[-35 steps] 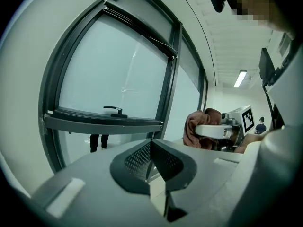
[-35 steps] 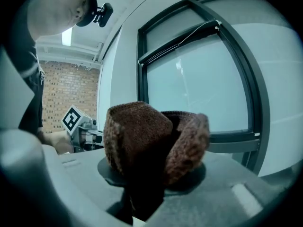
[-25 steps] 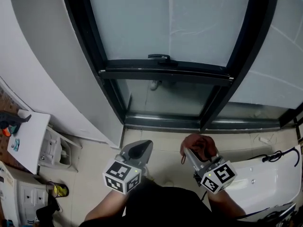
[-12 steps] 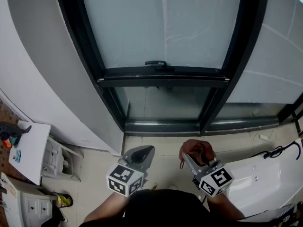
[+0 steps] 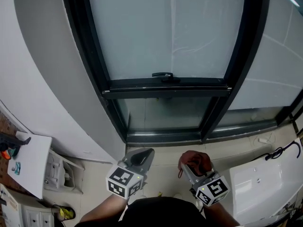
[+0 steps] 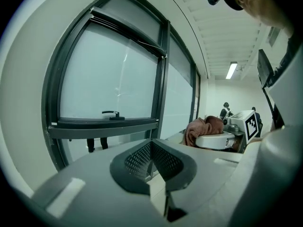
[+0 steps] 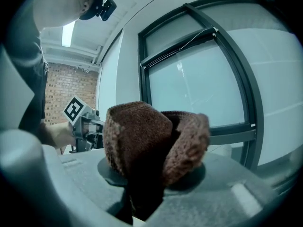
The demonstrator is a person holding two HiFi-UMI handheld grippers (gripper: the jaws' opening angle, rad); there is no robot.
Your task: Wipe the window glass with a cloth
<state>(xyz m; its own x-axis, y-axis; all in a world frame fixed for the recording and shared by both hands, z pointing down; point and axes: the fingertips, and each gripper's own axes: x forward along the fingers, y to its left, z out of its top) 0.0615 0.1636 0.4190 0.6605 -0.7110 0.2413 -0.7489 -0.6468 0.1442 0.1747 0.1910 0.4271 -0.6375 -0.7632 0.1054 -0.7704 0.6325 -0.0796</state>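
The cloth (image 7: 151,145), a bunched brown wad, is pinched between the fingers of the right gripper (image 5: 188,163), low in front of the person and well apart from the window glass (image 5: 161,32). The left gripper (image 5: 141,158) hangs near it, its fingers closed together on nothing. Both point toward the dark-framed window, whose handle (image 5: 163,74) sits on the rail beneath the upper pane.

Soft daylight is coming evenly through the frosted window glass (image 5: 161,32), leaving the head view bright and free of glare. A ceiling strip light (image 6: 231,70) is glowing in the left gripper view. Both gripper views are bending straight lines and darkening to black at the corners; the cloth (image 7: 137,141) is holding deep shadow in its fold
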